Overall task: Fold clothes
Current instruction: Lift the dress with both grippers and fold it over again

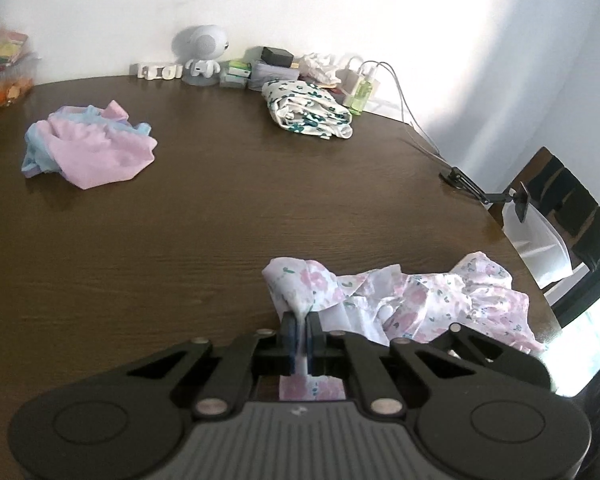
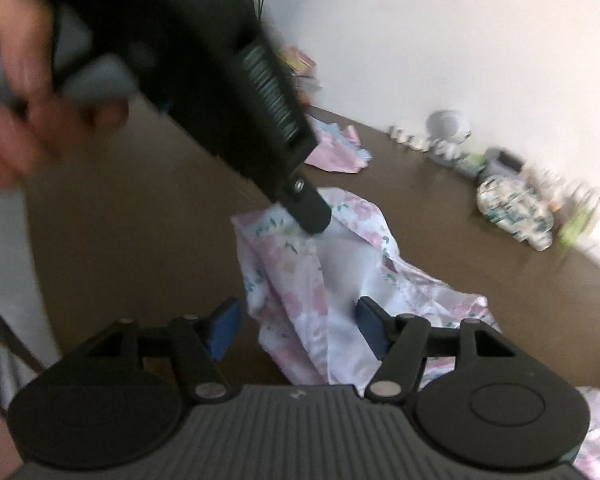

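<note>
A white garment with pink flowers (image 1: 412, 300) lies crumpled at the near right of the dark wooden table (image 1: 220, 208). My left gripper (image 1: 300, 320) is shut on a bunched edge of it and lifts that edge. In the right wrist view the left gripper (image 2: 312, 216) comes in from the upper left, pinching the top of the same garment (image 2: 320, 288), which hangs down in a peak. My right gripper (image 2: 296, 320) is open, its blue pads on either side of the hanging cloth, not touching it.
A pink and blue garment (image 1: 88, 144) lies crumpled at the far left. A folded white garment with green flowers (image 1: 308, 110) sits at the back, near a small white robot figure (image 1: 202, 50), boxes, a green bottle (image 1: 360, 94) and cables. A chair (image 1: 560, 216) stands at the right.
</note>
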A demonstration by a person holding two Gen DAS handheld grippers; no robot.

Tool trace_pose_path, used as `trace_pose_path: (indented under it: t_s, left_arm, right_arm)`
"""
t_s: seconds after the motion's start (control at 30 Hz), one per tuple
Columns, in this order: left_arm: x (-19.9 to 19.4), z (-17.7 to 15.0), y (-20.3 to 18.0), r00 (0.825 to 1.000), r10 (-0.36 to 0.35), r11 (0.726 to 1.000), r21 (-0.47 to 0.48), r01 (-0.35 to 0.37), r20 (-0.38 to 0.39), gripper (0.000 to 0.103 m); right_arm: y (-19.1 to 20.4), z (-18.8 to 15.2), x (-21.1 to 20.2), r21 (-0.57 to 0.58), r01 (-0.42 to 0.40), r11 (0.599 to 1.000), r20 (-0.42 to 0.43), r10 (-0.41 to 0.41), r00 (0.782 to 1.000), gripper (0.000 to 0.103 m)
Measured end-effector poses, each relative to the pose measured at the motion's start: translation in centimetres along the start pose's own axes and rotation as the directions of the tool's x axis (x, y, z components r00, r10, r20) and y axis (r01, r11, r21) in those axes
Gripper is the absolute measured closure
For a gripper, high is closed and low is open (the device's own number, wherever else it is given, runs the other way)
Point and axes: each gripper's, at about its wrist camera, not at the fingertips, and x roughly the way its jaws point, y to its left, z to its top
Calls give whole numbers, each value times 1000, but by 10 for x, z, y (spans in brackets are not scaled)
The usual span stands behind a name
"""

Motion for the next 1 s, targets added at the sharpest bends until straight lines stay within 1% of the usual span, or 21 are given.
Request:
trace_pose_path:
  t_s: [0.1,0.17,0.2,0.27,0.3,0.33,0.37,0.4,0.43,0.5,0.53,0.6,0.7,0.77,0.8,0.83,0.9,0.97,1.0]
  left_arm:
    - [-4,3,-4,1000,-22,1000,14,22,6,100]
    - [-6,5,-7,999,-34,999,24,34,9,100]
    - [-6,6,-8,999,-32,999,29,32,9,100]
    - [-7,8,-10,1000,-30,999,37,29,10,100]
    - [-6,9,-10,999,-31,999,35,31,9,100]
    - [-5,9,-10,999,-34,999,32,34,7,100]
    - [-4,9,-10,999,-37,999,29,37,5,100]
    - [-4,9,-10,999,-38,999,29,38,5,100]
    - [-3,9,-10,999,-39,999,29,39,6,99]
    - [-5,9,-9,999,-39,999,20,39,11,99]
    - [-6,9,-8,999,-39,999,14,39,15,99]
    - [-9,10,-7,999,-44,999,9,44,22,97]
    - [-19,13,-8,996,-74,997,6,74,55,86]
    - [-28,15,-9,991,-96,995,14,95,96,71]
    - [-33,17,-10,988,-105,994,19,103,118,67]
    - [-38,18,-10,984,-113,994,24,111,140,63]
    - [-43,20,-11,976,-128,992,24,126,176,63]
    - [-44,20,-9,969,-149,989,10,150,196,62]
    - [-42,19,-8,967,-161,986,-1,164,197,62]
  right_arm:
    - [16,0,6,-96,90,991,-20,-92,996,39]
    - [24,2,11,-155,143,978,-31,-149,988,43]
    - [28,2,13,-183,169,969,-36,-178,983,50]
    - [34,3,19,-231,220,948,-40,-235,971,58]
    - [37,3,22,-251,239,938,-44,-258,965,64]
    - [40,3,25,-269,255,929,-48,-278,959,68]
    - [42,3,27,-282,270,921,-49,-295,954,75]
    - [44,3,29,-291,283,914,-47,-310,950,80]
    - [45,2,30,-294,294,910,-45,-320,946,82]
    - [45,2,30,-287,309,907,-36,-333,942,89]
    - [44,2,30,-277,312,909,-31,-333,943,90]
    - [38,4,25,-225,305,926,-21,-317,948,95]
    - [23,5,18,-98,266,959,-21,-269,963,97]
    - [8,5,10,18,231,973,-13,-231,973,98]
    - [-1,4,4,89,212,973,0,-213,977,98]
    - [-11,3,-3,164,191,968,20,-197,980,98]
    - [-30,-2,-18,313,139,939,64,-167,984,98]
    - [-52,-17,-38,465,67,883,115,-135,984,98]
    - [-60,-24,-45,530,33,847,139,-125,982,98]
